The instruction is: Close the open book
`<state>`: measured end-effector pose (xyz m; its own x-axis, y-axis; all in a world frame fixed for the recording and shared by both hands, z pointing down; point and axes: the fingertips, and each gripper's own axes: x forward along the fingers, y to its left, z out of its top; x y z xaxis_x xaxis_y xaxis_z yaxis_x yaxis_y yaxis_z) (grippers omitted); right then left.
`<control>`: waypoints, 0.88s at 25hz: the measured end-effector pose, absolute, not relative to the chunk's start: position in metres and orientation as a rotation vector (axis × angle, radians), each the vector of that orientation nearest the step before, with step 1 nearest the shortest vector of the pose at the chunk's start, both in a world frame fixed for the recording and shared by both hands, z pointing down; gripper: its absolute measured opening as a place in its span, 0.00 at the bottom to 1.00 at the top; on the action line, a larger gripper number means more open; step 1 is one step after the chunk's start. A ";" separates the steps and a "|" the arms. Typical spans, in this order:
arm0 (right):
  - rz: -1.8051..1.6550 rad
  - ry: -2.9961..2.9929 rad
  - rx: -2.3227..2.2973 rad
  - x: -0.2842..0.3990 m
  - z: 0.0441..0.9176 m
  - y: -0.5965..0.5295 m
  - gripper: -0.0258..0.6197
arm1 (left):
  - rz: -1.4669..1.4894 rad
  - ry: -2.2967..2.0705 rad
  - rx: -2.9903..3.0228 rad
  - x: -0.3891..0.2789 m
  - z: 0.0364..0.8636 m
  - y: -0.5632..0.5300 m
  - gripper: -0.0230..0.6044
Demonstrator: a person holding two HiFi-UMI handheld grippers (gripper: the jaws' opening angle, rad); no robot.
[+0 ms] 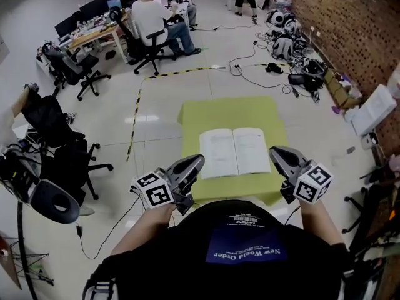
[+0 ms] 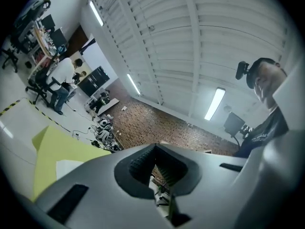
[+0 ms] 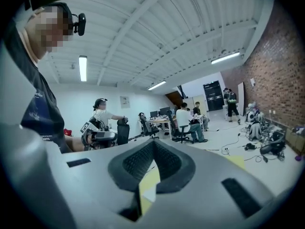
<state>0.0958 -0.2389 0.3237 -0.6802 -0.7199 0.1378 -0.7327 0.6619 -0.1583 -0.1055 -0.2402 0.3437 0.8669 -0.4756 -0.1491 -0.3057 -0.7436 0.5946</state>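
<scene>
Jaws pressed together and empty, the left gripper (image 1: 195, 162) and right gripper (image 1: 277, 153) flank the open book (image 1: 234, 150), which lies mid-frame on the green table (image 1: 206, 114). Best to slip one closed tip under an outer page edge and fold it across.

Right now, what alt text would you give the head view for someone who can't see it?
An open book lies flat on a yellow-green table. The left hand-held gripper and right hand-held gripper flank its near corners, both shut and empty. Office chairs and seated people are on the floor beyond.
</scene>
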 end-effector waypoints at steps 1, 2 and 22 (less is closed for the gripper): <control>0.313 -2.794 1.239 0.094 0.326 -0.243 0.02 | -0.392 -0.556 2.468 -0.108 0.346 -0.250 0.05; 0.319 -2.783 1.249 0.094 0.327 -0.248 0.02 | -0.393 -0.549 2.470 -0.110 0.349 -0.258 0.05; 0.328 -2.860 0.945 0.151 0.342 -0.338 0.02 | -0.421 -0.839 2.282 -0.051 0.401 -0.306 0.05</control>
